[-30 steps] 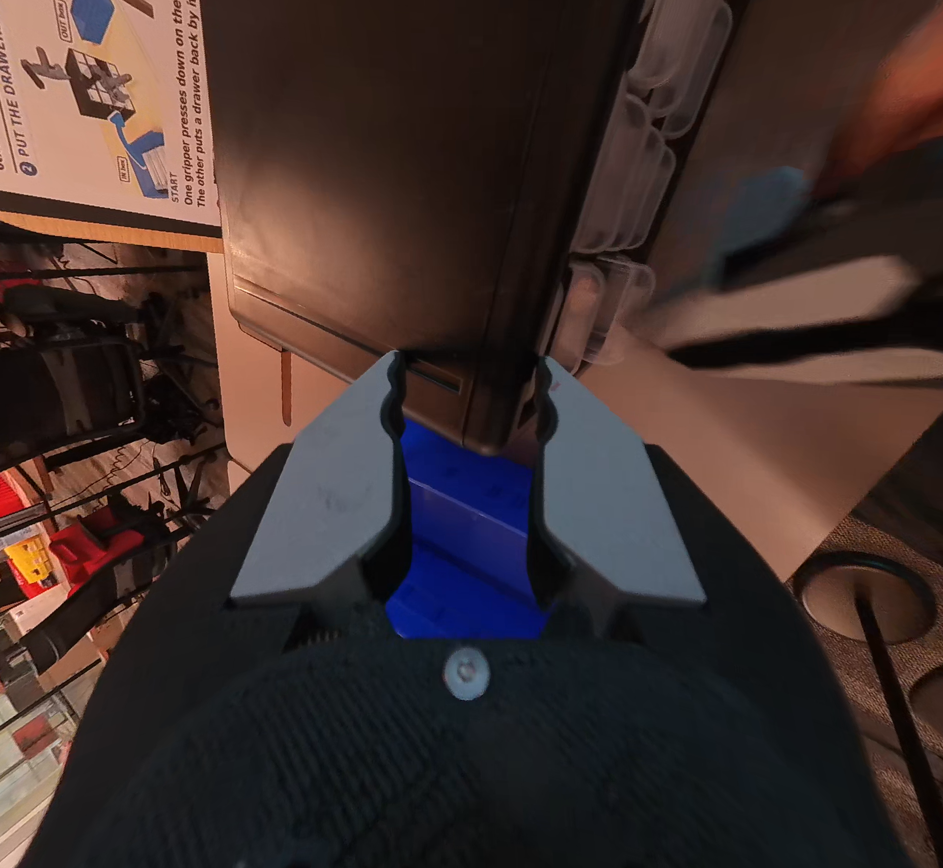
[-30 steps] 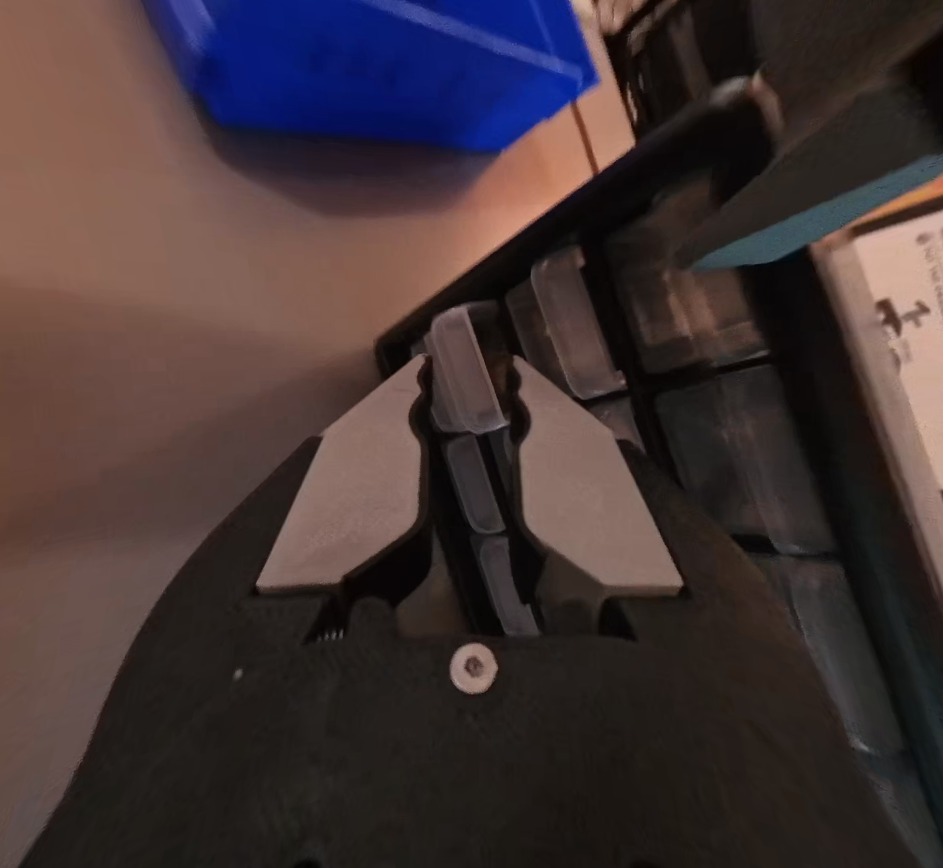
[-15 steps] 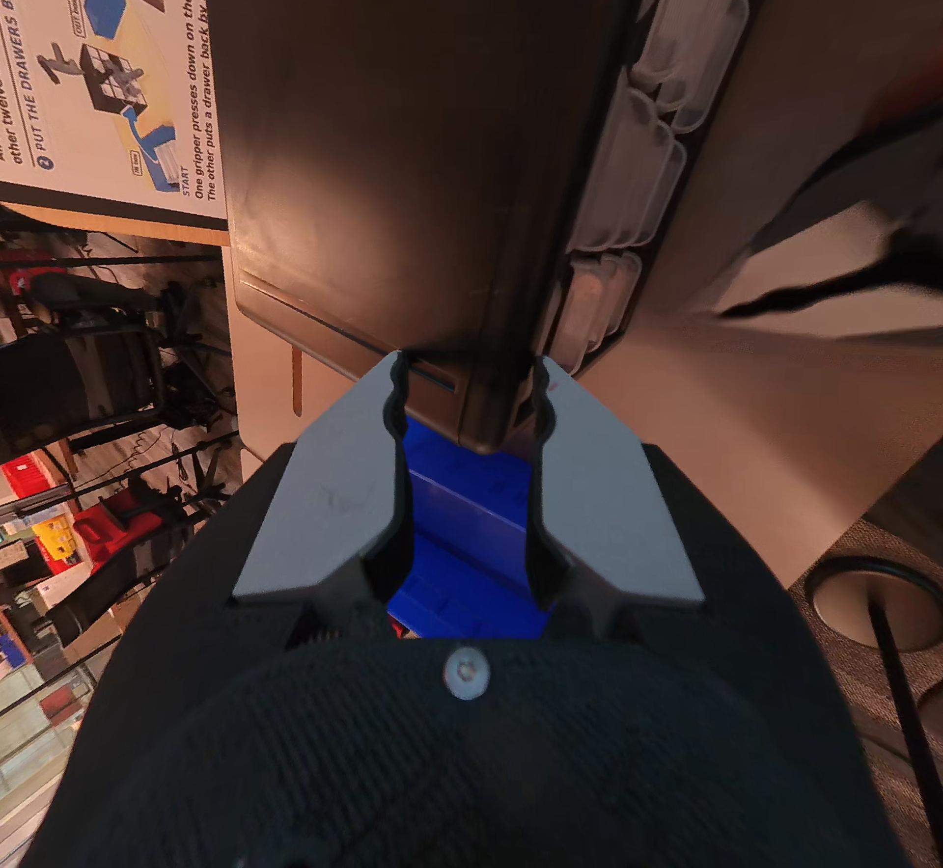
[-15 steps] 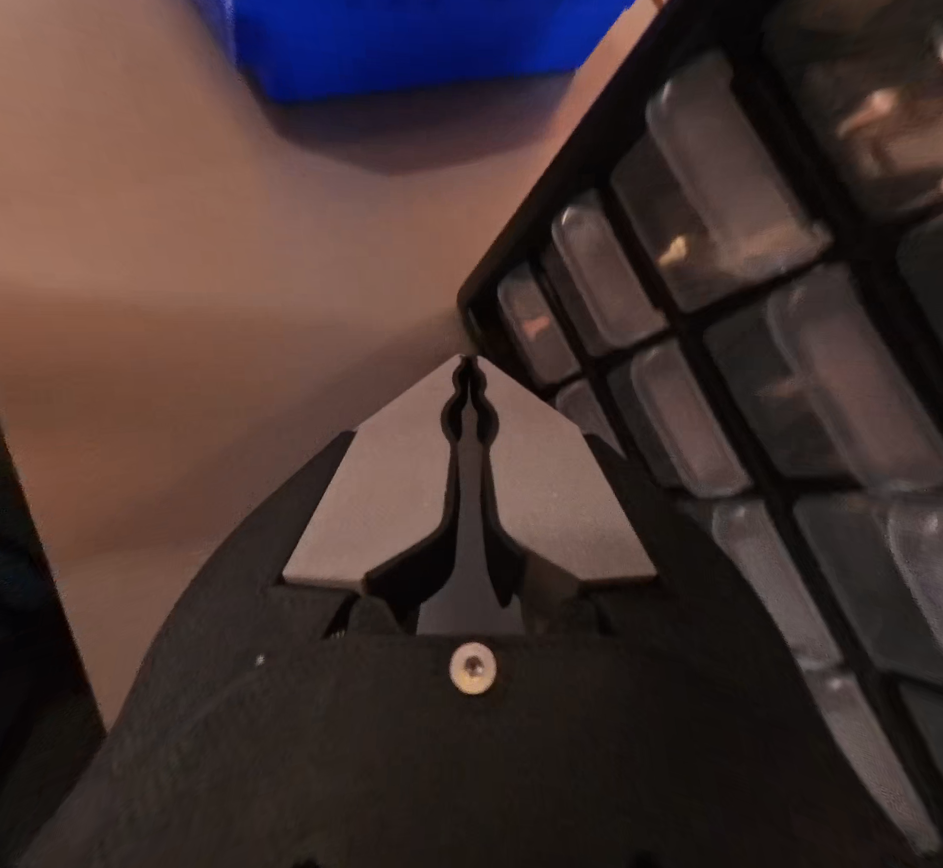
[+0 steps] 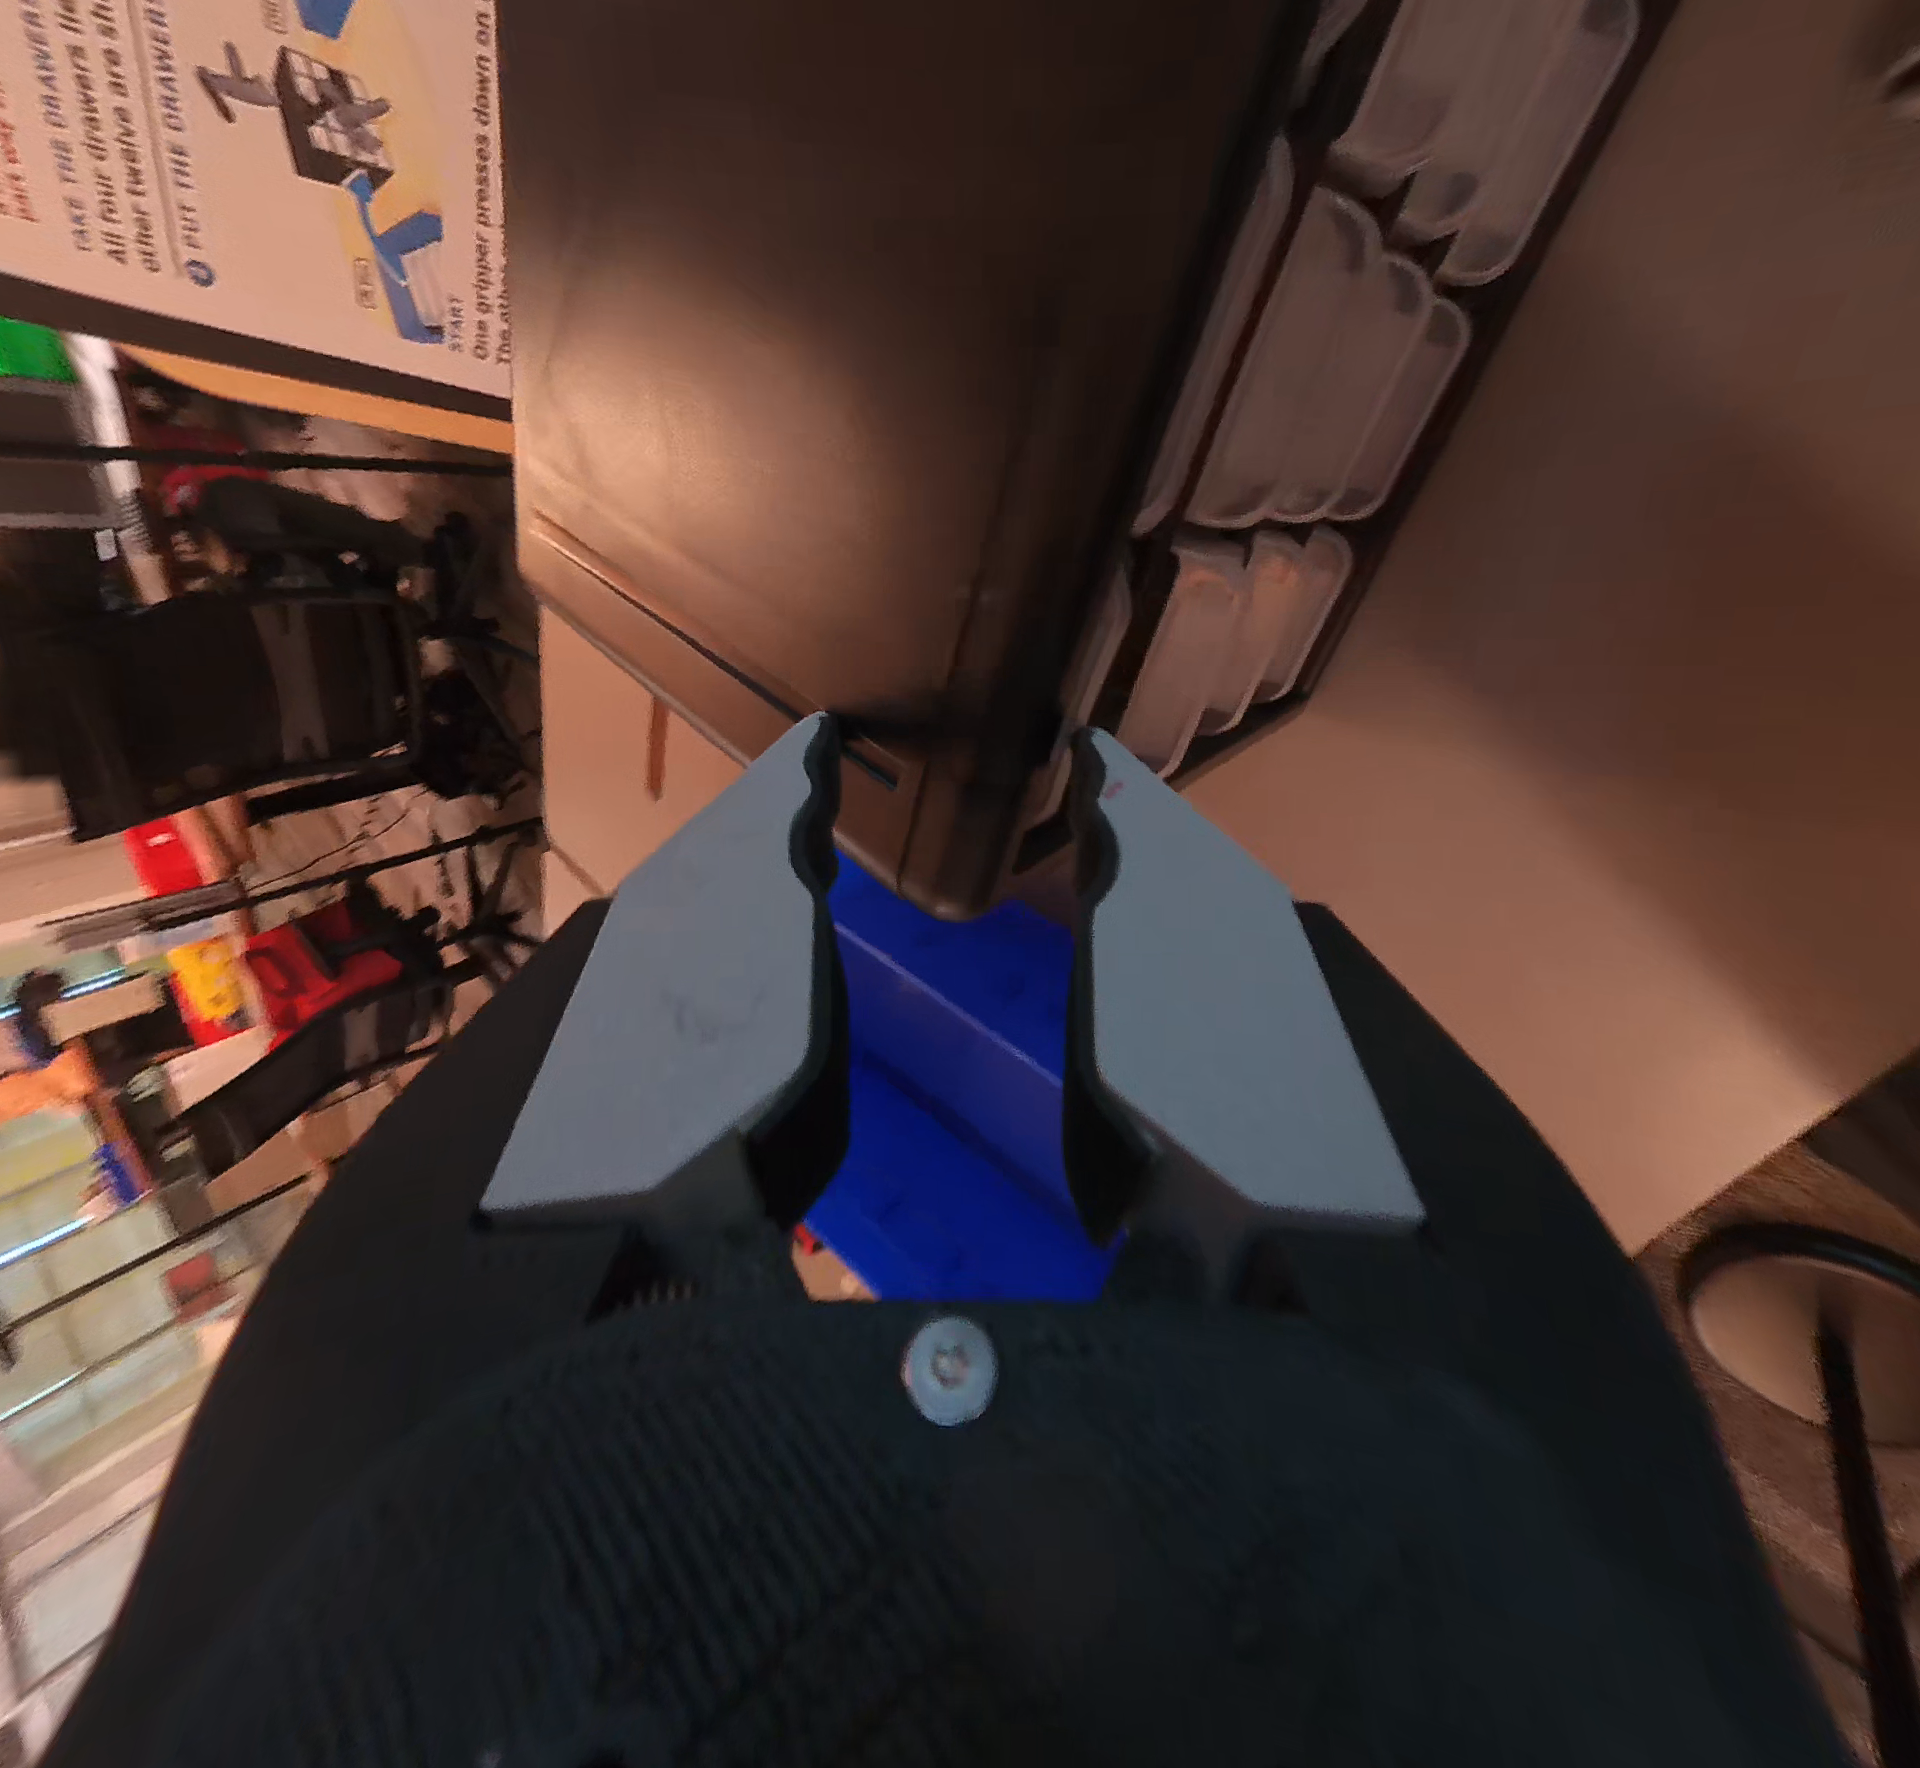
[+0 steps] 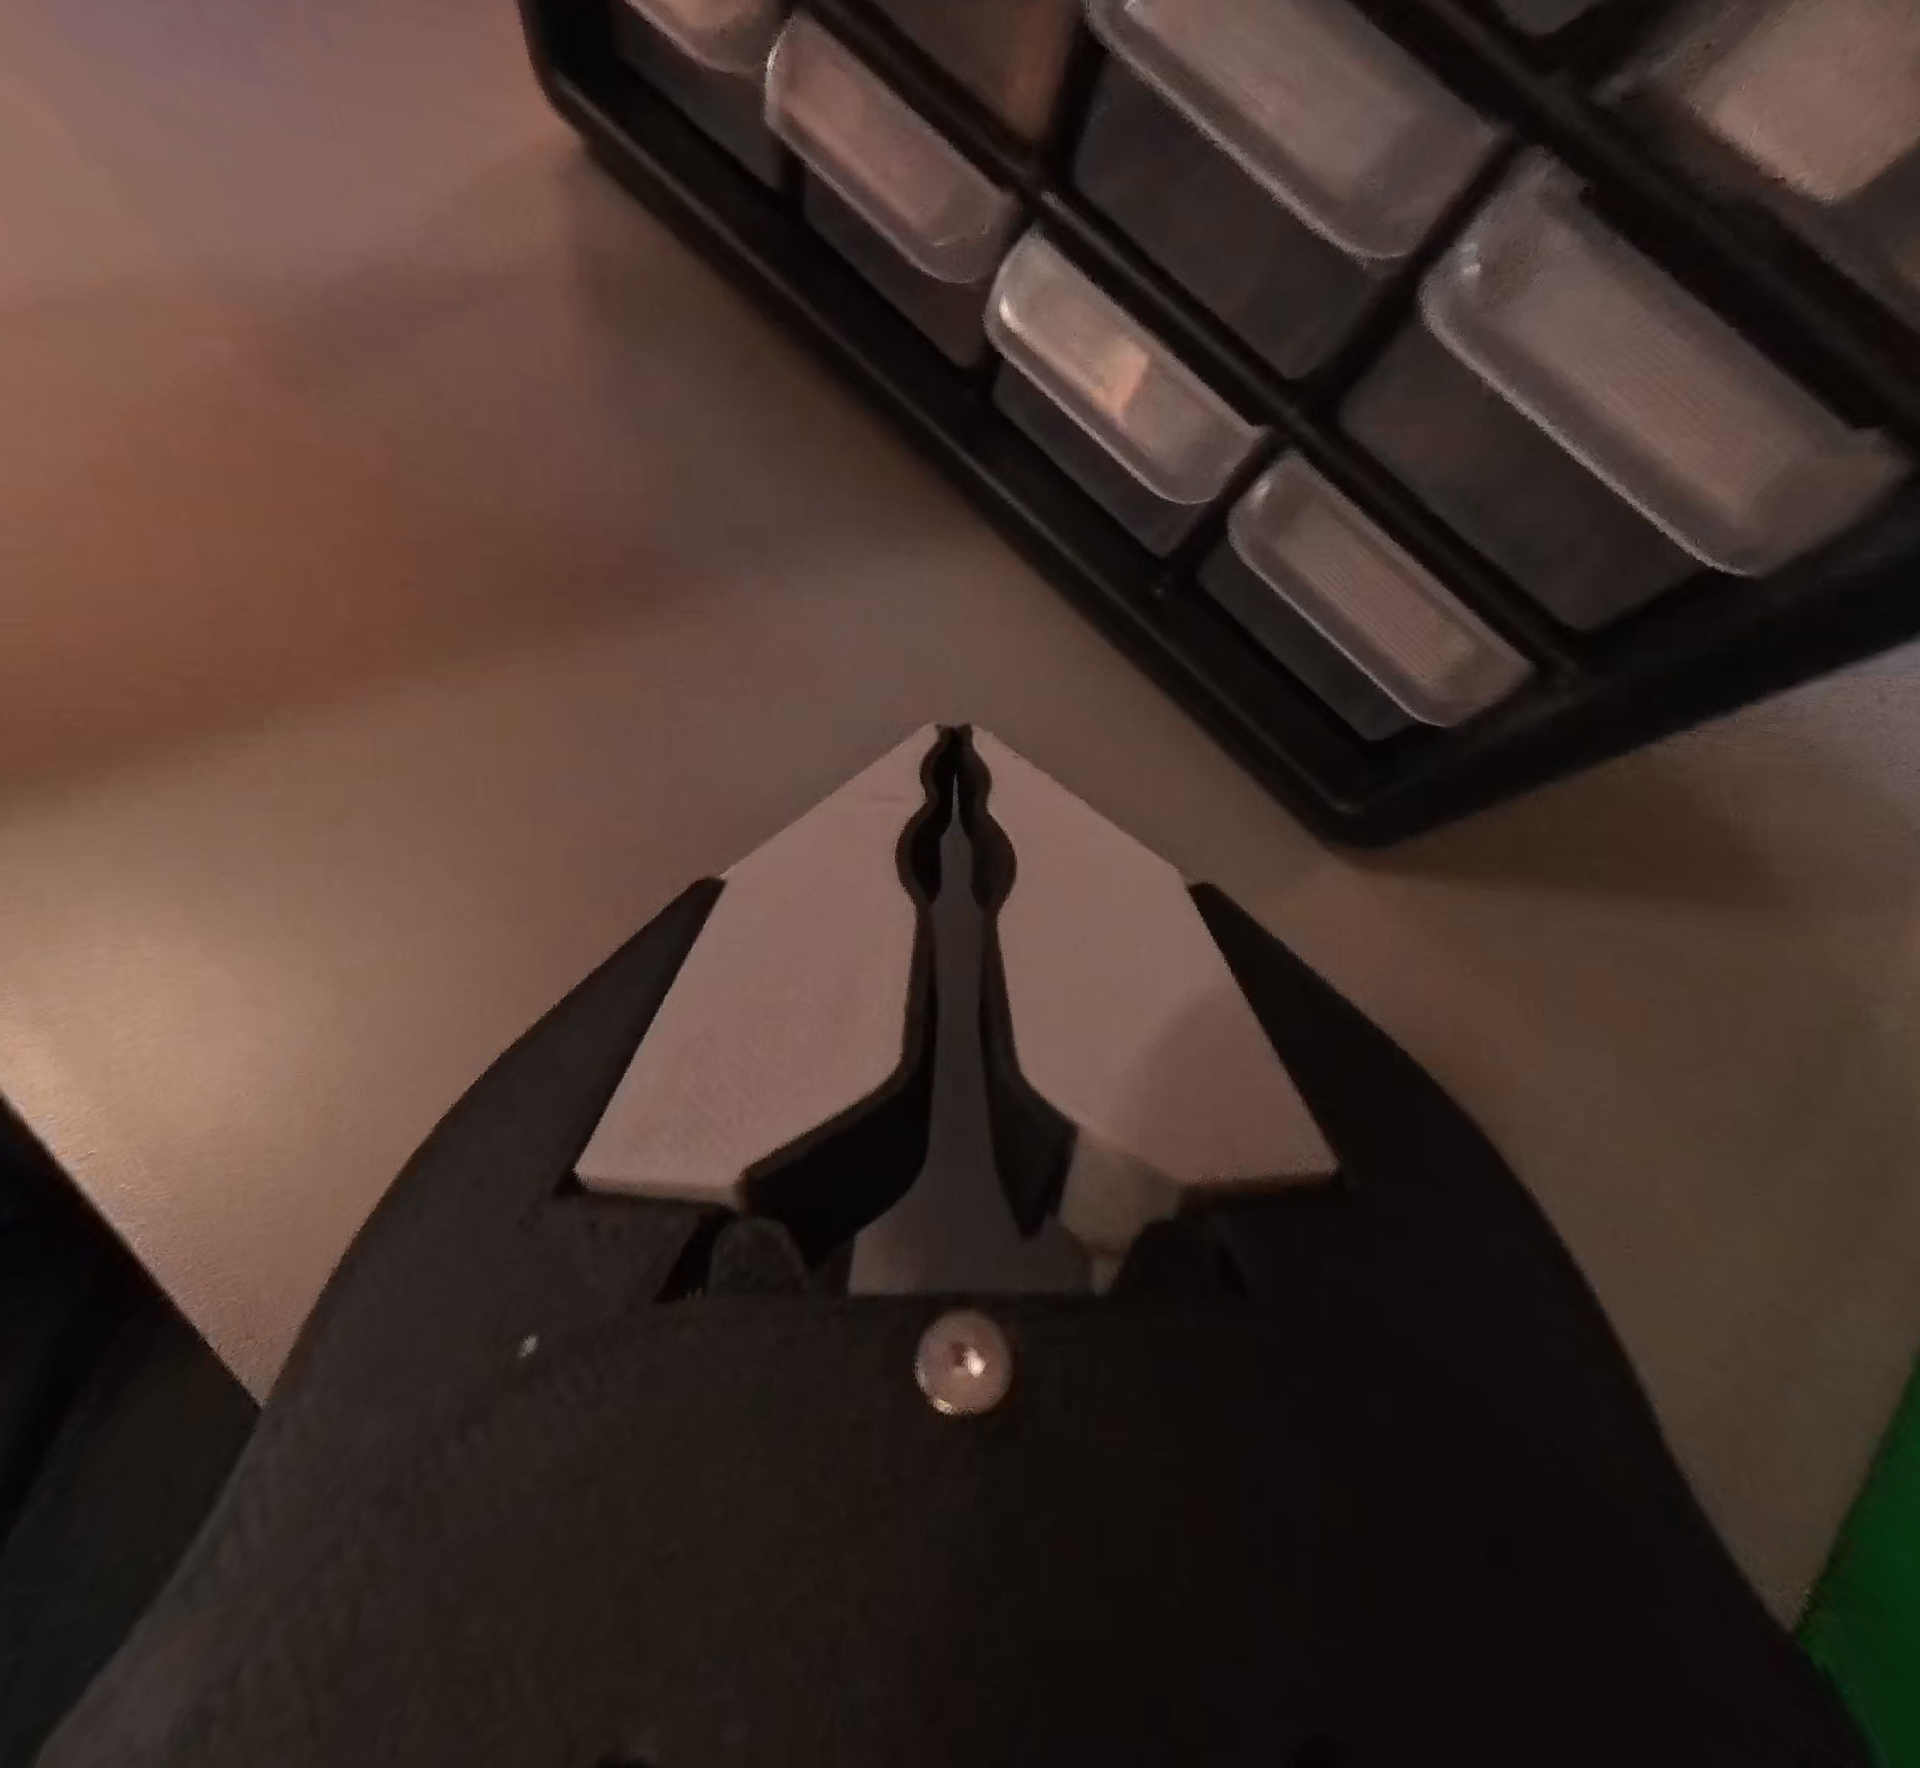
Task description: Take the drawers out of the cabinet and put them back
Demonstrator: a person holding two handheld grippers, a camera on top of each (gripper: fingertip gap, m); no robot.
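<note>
Right hand-held gripper (image 6: 954,744): tips pressed together, holding nothing, above bare worktop (image 6: 416,638) just short of the cabinet (image 6: 1351,762) front's bottom corner.

Left hand-held gripper (image 5: 951,788): fingers spread wide, straddling the cabinet's top corner, nothing clamped.

Drawers (image 6: 1122,388): clear plastic, all in view seated in the black frame, each with a protruding lip. Contents cannot be made out. Likely light, stiff and slick; best taken by the lip, or by the side walls once out.

Blue bin (image 5: 956,1095): beyond the cabinet's corner; visible part shows nothing inside.

Poster (image 5: 260,108): behind the cabinet.
</note>
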